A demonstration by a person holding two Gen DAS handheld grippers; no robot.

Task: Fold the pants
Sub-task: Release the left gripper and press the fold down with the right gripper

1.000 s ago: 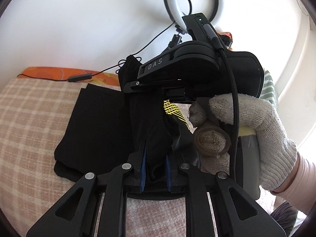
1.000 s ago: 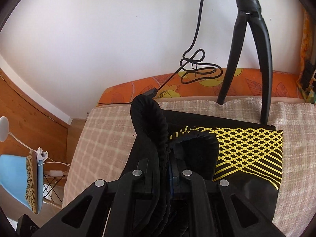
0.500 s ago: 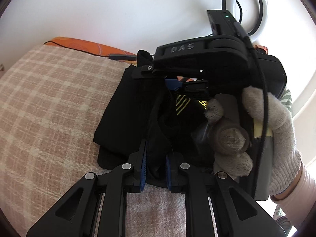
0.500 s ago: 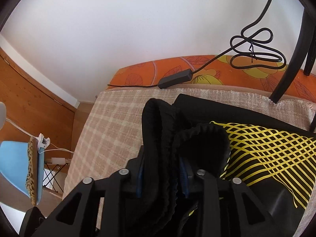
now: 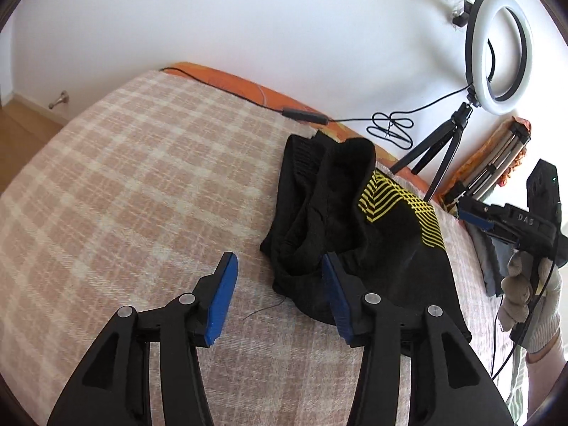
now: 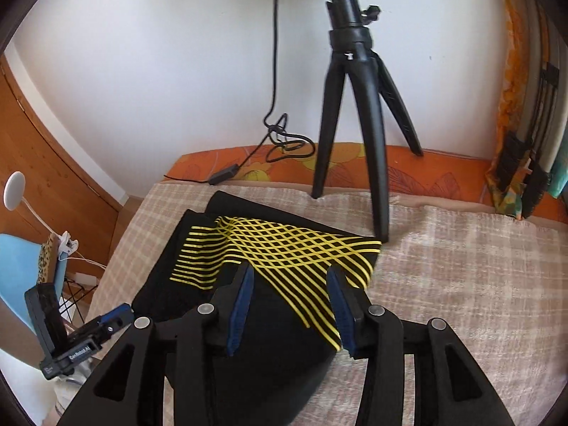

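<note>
Pants (image 5: 355,227) bunched on plaid blanket (image 5: 142,184); left tongs (image 5: 280,294) and right tongs (image 6: 289,301) spread wide, empty, poised above.

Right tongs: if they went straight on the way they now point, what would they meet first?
Probably the black pants: the open right tongs frame the fabric with its yellow lattice print. Beyond stands the tripod. How far they hover above the cloth is unclear.
</note>
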